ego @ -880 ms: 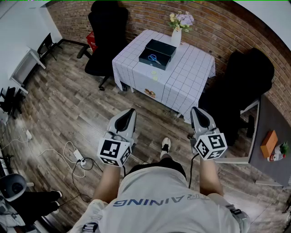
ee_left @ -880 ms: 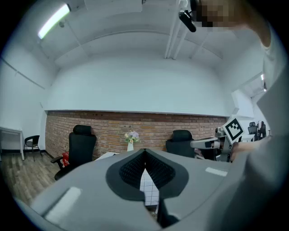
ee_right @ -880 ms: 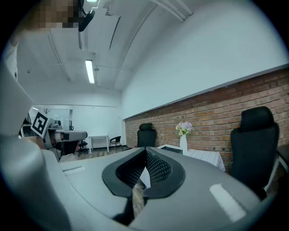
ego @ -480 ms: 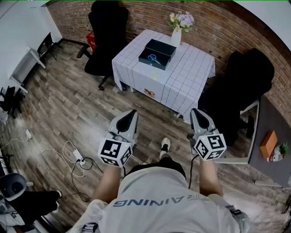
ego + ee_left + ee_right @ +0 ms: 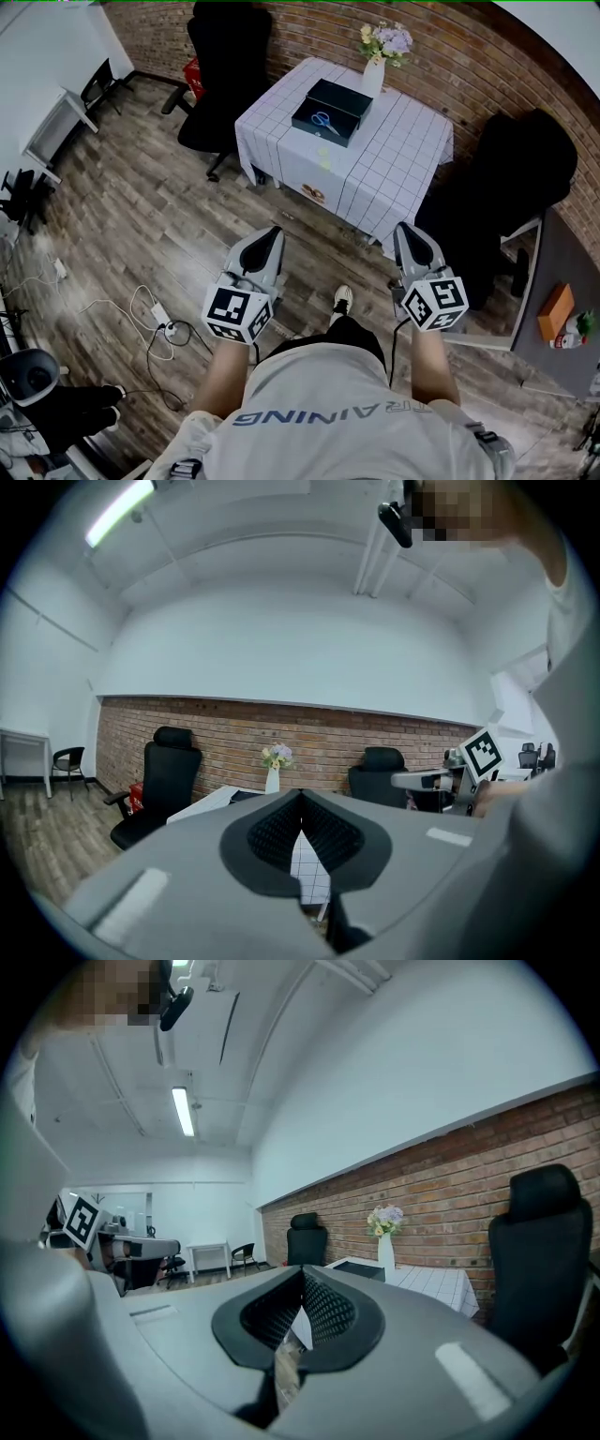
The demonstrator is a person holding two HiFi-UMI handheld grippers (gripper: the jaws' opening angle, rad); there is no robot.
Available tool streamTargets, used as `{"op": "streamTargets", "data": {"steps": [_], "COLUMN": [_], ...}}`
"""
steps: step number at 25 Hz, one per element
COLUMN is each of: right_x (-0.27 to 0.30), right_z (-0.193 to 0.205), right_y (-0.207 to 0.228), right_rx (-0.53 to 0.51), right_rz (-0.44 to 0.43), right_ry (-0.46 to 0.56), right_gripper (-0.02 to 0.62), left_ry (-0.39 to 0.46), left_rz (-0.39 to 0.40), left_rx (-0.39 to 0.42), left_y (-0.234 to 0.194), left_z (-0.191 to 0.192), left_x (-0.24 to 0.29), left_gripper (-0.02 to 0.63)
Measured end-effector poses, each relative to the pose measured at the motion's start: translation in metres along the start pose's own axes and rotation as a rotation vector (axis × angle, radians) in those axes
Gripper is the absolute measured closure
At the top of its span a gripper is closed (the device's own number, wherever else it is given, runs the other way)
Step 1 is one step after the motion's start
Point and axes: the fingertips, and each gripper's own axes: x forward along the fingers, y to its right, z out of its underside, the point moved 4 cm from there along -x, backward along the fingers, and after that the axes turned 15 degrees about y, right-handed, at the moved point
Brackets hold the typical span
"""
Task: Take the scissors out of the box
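In the head view a black open box [image 5: 330, 111] lies on the white checked table [image 5: 384, 159] far ahead, with blue-handled scissors [image 5: 322, 119] inside it. Both grippers are held level close to my body, well short of the table. My left gripper [image 5: 271, 233] is shut with nothing between its jaws. My right gripper [image 5: 408, 231] is also shut and empty. In the left gripper view [image 5: 301, 803] the jaws meet in front of the distant table. The right gripper view [image 5: 302, 1286] shows the same, with the box [image 5: 358, 1267] a thin dark strip.
A vase of flowers [image 5: 377, 64] stands at the table's far edge. Black office chairs [image 5: 223, 75] flank the table, another [image 5: 511, 187] on the right. Cables and a power strip [image 5: 161, 325] lie on the wood floor at left. A grey desk [image 5: 562, 309] sits at right.
The view has shifted slightly: the table and box sit a little further right and nearer in the frame. The grippers have kept their places and stayed shut.
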Motion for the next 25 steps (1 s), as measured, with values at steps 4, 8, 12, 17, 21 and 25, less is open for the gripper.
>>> {"op": "streamTargets", "data": {"steps": [4, 8, 12, 17, 21, 25], "right_x": [0.032, 0.070, 0.107, 0.145, 0.170, 0.187], "right_z": [0.003, 0.004, 0.005, -0.002, 0.000, 0.002], "right_y": [0.014, 0.029, 0.051, 0.094, 0.129, 0.167], "right_rx": [0.015, 0.028, 0.045, 0.064, 0.086, 0.099], "right_rz": [-0.016, -0.054, -0.095, -0.124, -0.152, -0.152], "right_ry": [-0.003, -0.003, -0.008, -0.017, -0.038, -0.041], "right_gripper": [0.581, 0.581, 0.581, 0.581, 0.581, 0.581], "left_ry": [-0.007, -0.007, -0.008, -0.017, -0.029, -0.046], "left_rz": [-0.023, -0.061, -0.102, -0.127, -0.151, -0.161], "left_rx": [0.006, 0.026, 0.041, 0.061, 0.069, 0.061], "left_y": [-0.015, -0.033, -0.043, -0.039, -0.036, -0.031], "left_z": [0.003, -0.001, -0.002, -0.001, 0.002, 0.012], "left_x": [0.021, 0.046, 0.077, 0.124, 0.160, 0.192], "left_gripper": [0.603, 0.603, 0.603, 0.603, 0.603, 0.603]}}
